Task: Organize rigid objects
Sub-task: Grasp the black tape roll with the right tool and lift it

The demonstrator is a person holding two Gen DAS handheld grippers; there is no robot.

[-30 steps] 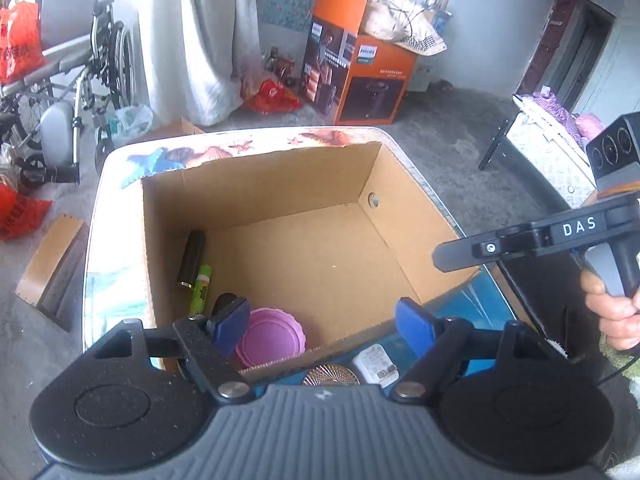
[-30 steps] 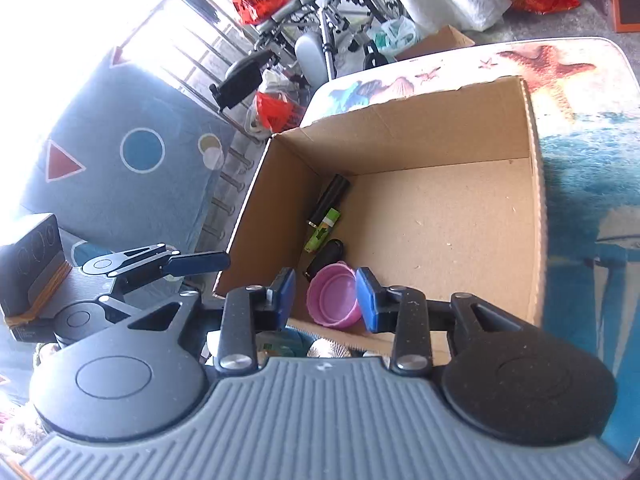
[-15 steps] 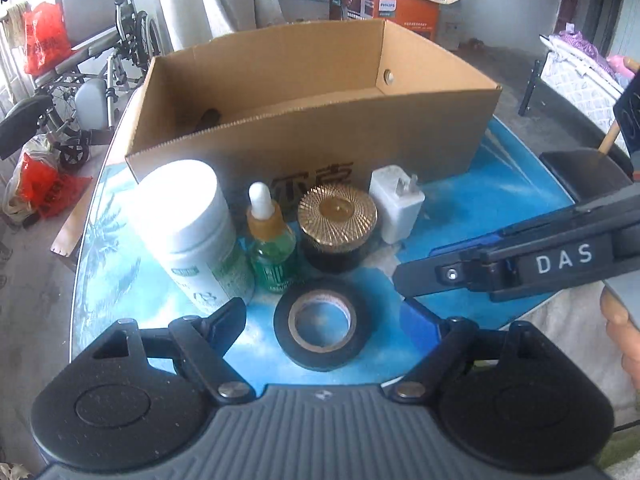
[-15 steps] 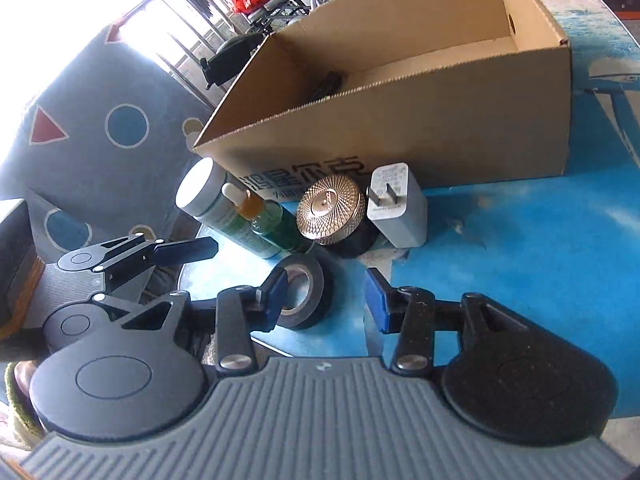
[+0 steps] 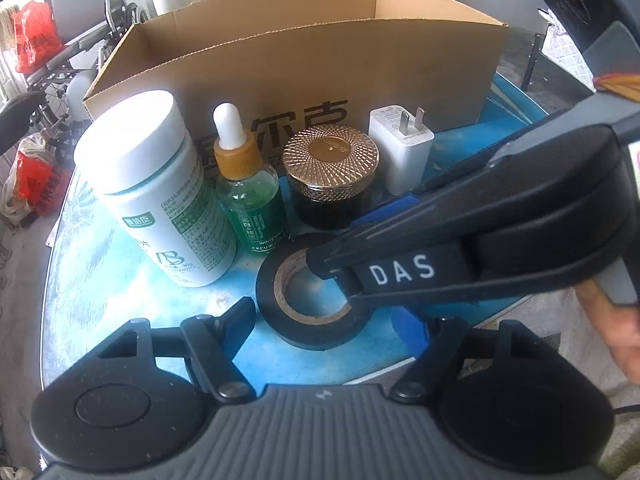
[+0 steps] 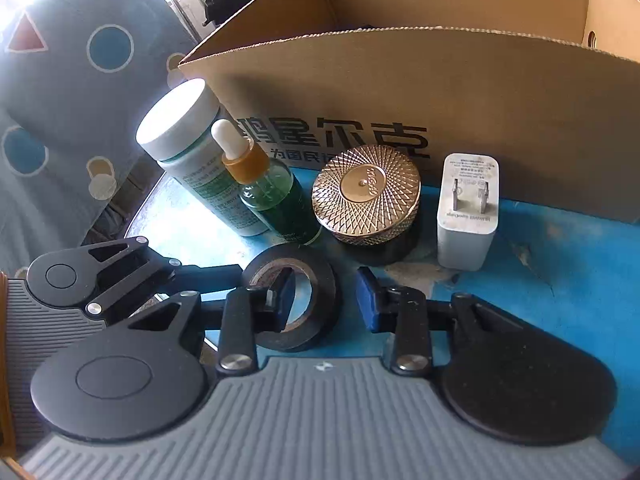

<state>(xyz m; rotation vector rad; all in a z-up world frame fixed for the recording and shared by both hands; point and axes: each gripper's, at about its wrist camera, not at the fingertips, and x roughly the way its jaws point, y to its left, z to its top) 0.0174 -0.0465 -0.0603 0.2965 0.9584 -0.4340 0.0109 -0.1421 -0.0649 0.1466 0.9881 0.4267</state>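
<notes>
— What could be upset here?

— The cardboard box point(image 6: 440, 92) is safe. With the right gripper point(image 6: 325, 298) held apart astride one wall of the tape roll point(image 6: 316, 280) on the worktop point(image 6: 560, 248), the dropper bottle point(image 6: 276, 196) close behind could be toppled. The left gripper point(image 5: 332, 320) is apart too.

— And what is counted?

— One box, one white bottle point(image 5: 160, 196), one gold-lidded jar point(image 6: 366, 196), one dropper bottle, one tape roll, one charger point(image 6: 468, 212).

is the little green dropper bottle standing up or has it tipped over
Upright. The dropper bottle stands on its base on the table, white bulb pointing up, between the white bottle and the gold-lidded jar.
</notes>
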